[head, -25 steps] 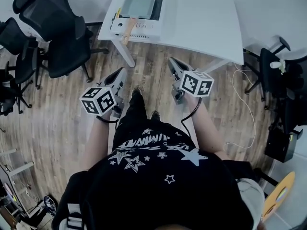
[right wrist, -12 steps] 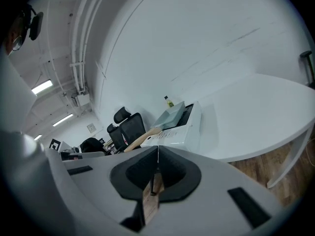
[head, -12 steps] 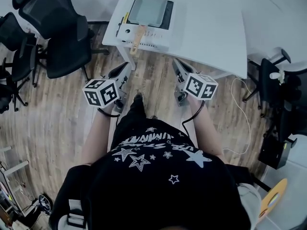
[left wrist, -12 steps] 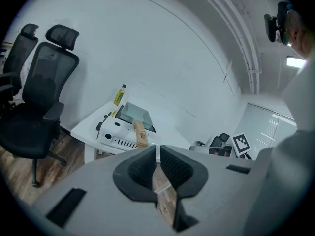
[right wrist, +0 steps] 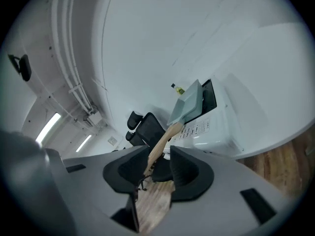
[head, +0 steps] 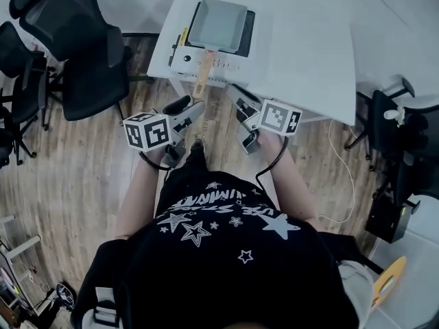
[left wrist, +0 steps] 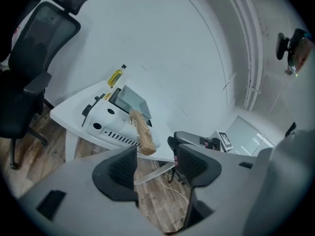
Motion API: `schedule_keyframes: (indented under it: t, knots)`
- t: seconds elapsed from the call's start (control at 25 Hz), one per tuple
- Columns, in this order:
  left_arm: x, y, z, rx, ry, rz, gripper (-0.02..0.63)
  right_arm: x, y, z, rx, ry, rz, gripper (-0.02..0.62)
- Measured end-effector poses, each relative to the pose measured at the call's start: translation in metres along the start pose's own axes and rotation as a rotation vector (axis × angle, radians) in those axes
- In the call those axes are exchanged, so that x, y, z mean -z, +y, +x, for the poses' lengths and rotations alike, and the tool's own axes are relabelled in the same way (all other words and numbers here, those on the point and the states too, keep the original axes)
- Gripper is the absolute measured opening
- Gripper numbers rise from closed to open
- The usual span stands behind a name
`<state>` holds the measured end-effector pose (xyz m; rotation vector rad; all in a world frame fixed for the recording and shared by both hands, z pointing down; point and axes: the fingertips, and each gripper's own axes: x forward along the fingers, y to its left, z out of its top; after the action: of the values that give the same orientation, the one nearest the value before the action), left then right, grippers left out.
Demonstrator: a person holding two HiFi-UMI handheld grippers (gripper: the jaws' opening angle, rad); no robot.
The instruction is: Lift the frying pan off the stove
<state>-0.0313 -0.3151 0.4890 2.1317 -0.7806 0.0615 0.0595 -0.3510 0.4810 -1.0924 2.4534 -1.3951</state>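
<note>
Landmark: white boxy tabletop stove (head: 184,57) at the near-left corner of the white table (head: 309,40).

- Grey square frying pan (head: 218,22) sits flat on top of the stove. Its light wooden handle (head: 204,74) sticks out past the stove's front panel and over the table edge, towards the person.
- Left gripper (head: 188,110): in front of the stove, below the table edge, tips near the free end of the handle. Jaws are opening and already stand wide; only floorboards show in the gap. In the left gripper view the handle end (left wrist: 142,132) looks just above the left gripper's (left wrist: 155,163) pads. It appears apart from them, but the wide-angle view makes the gap hard to judge.
- Right gripper (head: 240,112): in front of the stove, to its right, clear of the pan. Jaws are opening, part-way apart, pressing on nothing; the handle (right wrist: 162,141) shows beyond them.
- Left of the stove: black mesh office chairs (head: 75,40) on the wood floor.
- Behind the stove: small yellow bottle (left wrist: 115,76).
- Well right of the stove: white cable (head: 350,177) looped on the floor, and another dark chair (head: 384,108).
</note>
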Motion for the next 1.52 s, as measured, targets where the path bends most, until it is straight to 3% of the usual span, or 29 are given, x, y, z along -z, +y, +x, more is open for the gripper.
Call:
schedule_keyframes:
  t: [0.04, 0.08, 0.24, 0.36, 0.76, 1.04, 1.08, 1.32, 1.52]
  knots:
    - [-0.002, 0.003, 0.002, 0.014, 0.002, -0.026, 0.246, 0.001, 0.0, 0.007, -0.015, 0.014, 0.036, 0.158]
    - [-0.005, 0.006, 0.004, 0.027, 0.004, -0.05, 0.25, 0.001, -0.001, 0.014, -0.03, 0.027, 0.073, 0.174]
    - [-0.014, 0.016, 0.012, 0.068, 0.031, -0.131, 0.25, -0.002, -0.001, 0.037, -0.076, 0.055, 0.205, 0.207]
    - [-0.017, 0.021, 0.019, 0.09, 0.063, -0.182, 0.25, -0.006, -0.009, 0.05, -0.072, 0.072, 0.243, 0.215]
    - [-0.019, 0.031, 0.044, 0.137, 0.162, -0.206, 0.245, -0.01, -0.013, 0.092, -0.076, 0.133, 0.293, 0.214]
    - [-0.019, 0.03, 0.054, 0.19, 0.21, -0.233, 0.18, -0.008, -0.016, 0.109, -0.09, 0.147, 0.341, 0.211]
    - [-0.018, 0.029, 0.055, 0.196, 0.216, -0.236, 0.152, -0.008, -0.016, 0.11, -0.093, 0.147, 0.351, 0.205]
    - [-0.015, 0.024, 0.06, 0.22, 0.23, -0.262, 0.138, -0.006, -0.022, 0.113, -0.084, 0.163, 0.342, 0.138]
    - [-0.015, 0.023, 0.06, 0.226, 0.226, -0.267, 0.13, -0.006, -0.022, 0.113, -0.111, 0.134, 0.353, 0.137]
